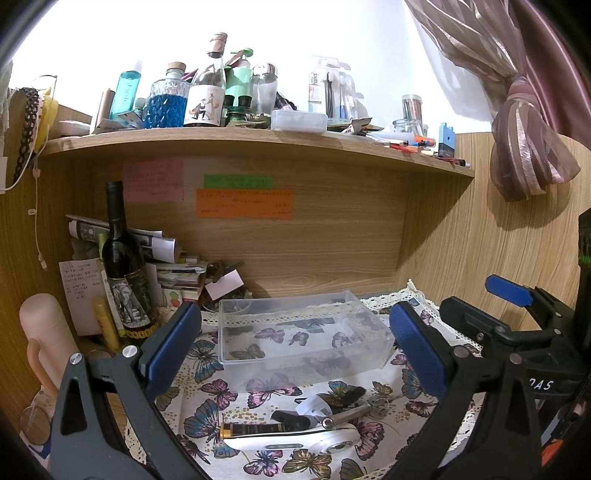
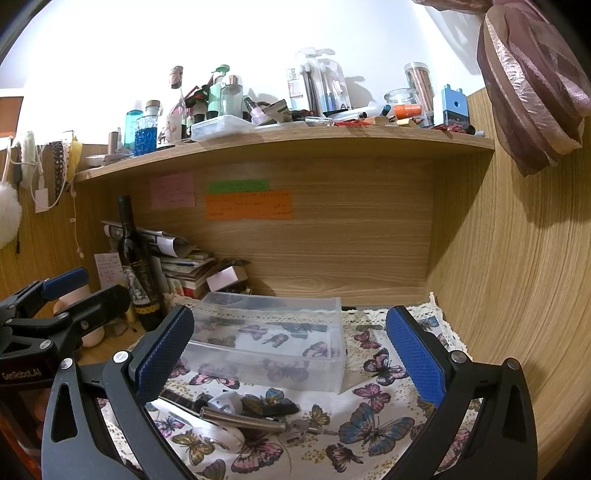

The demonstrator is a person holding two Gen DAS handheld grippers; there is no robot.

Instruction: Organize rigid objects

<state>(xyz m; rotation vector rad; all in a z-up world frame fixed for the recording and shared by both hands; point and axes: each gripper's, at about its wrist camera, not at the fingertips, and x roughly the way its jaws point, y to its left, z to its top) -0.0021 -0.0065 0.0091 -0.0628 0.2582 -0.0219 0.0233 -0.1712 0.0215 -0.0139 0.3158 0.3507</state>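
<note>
On the butterfly cloth (image 1: 207, 413), both grippers, left (image 1: 295, 347) and right (image 2: 291, 354), hang wide-jawed and empty before the clear bin (image 1: 303, 332)

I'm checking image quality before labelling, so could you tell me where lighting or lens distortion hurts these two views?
Left wrist view: the white wall above the cluttered wooden shelf is blown out, and the shelf edge bows from fisheye distortion. Right wrist view: same overexposed wall and curved shelf; the clear plastic box stays legible.
</note>
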